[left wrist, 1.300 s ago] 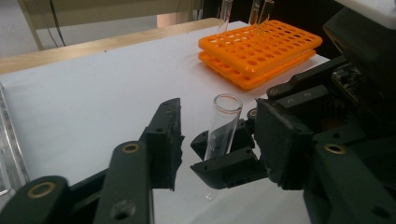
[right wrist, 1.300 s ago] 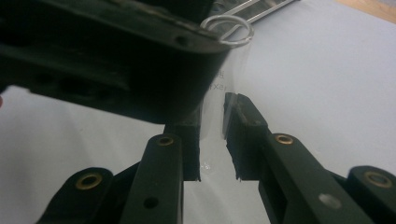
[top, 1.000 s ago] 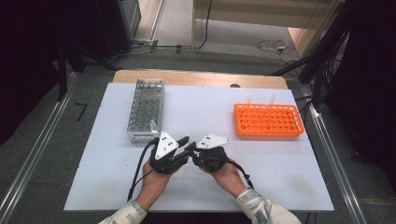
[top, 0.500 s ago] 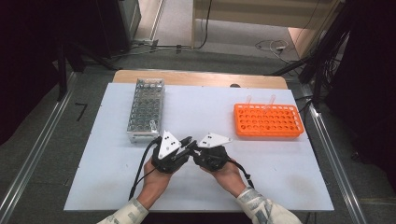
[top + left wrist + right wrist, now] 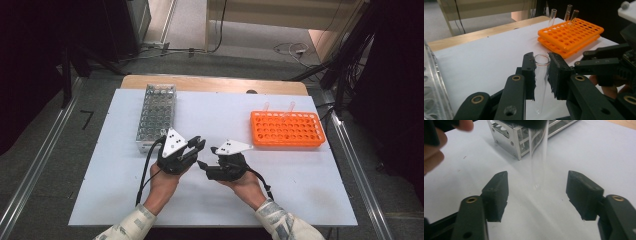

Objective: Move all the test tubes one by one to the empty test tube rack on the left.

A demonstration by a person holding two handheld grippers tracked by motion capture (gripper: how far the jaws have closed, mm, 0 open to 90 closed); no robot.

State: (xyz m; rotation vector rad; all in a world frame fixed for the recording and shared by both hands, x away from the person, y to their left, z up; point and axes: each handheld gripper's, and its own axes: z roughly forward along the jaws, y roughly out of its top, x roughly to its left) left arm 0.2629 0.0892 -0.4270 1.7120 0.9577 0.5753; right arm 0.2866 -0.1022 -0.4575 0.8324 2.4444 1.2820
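Left gripper: we see our left gripper (image 5: 196, 146) just left of the table's middle, its jaws pressed onto a clear test tube (image 5: 541, 75) near the tube's open rim; in the left gripper view the pads sit on both sides of the glass

Test tube: it stands close to upright between those jaws, mouth up, rounded bottom hanging just above the white table (image 5: 225, 115); in the right gripper view it (image 5: 538, 157) comes down from 12 o'clock, blurred

Right gripper: our right gripper (image 5: 206, 162) lies at 4 o'clock of the left one, close beside it; its jaws have just been opening and now stand spread wide, pads clear of the glass, with the tube's lower end ahead of the gap between them

Metal rack: the steel rack (image 5: 156, 116) sits at 11 o'clock of the left gripper, very near it

Orange rack: the orange rack (image 5: 287, 129) sits at 2 o'clock of the right gripper, well apart, with tubes (image 5: 552, 16) standing at its far edge
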